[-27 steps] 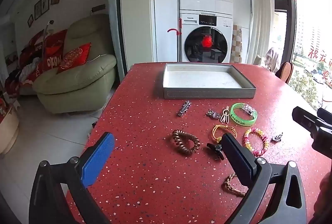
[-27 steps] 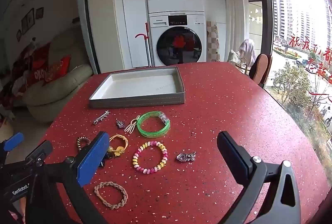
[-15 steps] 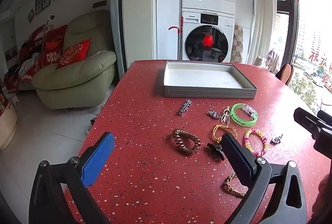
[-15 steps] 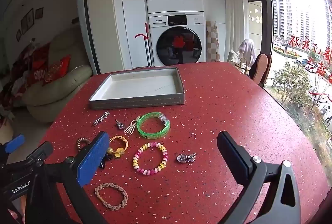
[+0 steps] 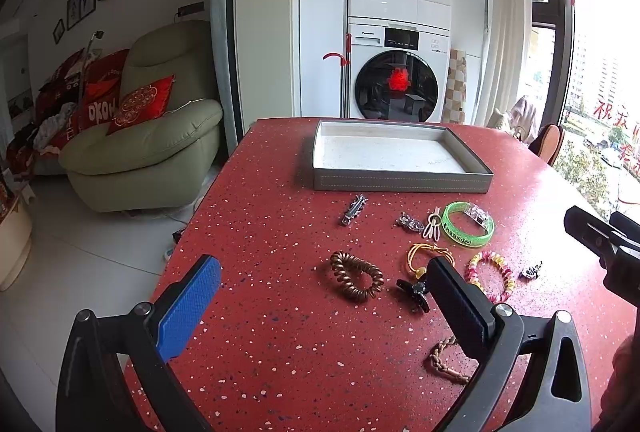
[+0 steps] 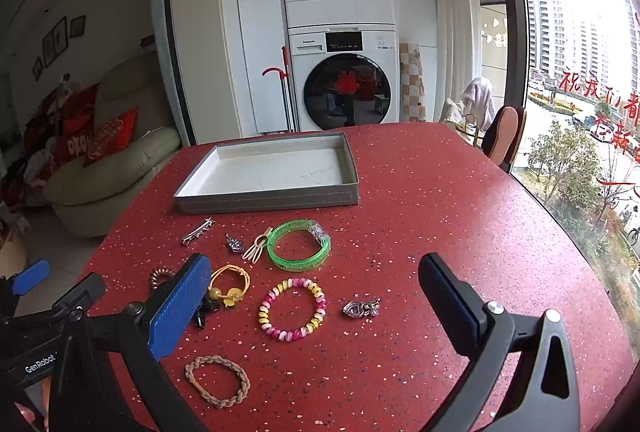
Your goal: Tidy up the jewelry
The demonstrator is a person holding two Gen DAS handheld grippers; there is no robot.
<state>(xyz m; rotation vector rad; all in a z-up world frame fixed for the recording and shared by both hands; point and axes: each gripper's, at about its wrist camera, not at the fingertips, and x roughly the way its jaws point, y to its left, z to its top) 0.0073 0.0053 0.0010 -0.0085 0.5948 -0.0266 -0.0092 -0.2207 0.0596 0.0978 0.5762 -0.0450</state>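
Hovering above the red speckled table (image 6: 440,200), the left gripper (image 5: 324,296) and right gripper (image 6: 316,292) both stand spread wide, grasping nothing. Jewelry lies loose on the table, all short of the grey tray (image 6: 268,198), which holds nothing. Left wrist view, left to right: silver clip (image 5: 354,209), brown spiral hair tie (image 5: 356,281) between the fingers, black clip (image 5: 414,292) just beside the right finger, yellow cord tie (image 5: 426,256), green bangle (image 5: 468,224), braided band (image 5: 444,362) partly hidden under the right finger. Right wrist view: pink-yellow bead bracelet (image 6: 293,308) between the fingers, silver heart charm (image 6: 360,308) just right of it, small silver charm (image 6: 235,244) and white clip (image 6: 258,244) near the bangle. Room: pale green armchair (image 5: 152,136) with red cushions at left, stacked washer and dryer (image 6: 340,32) behind the table, window at right with red characters, not legible. Writing: "Panasonic" on the lower machine; "GenRobot" on the left gripper body in the right view.
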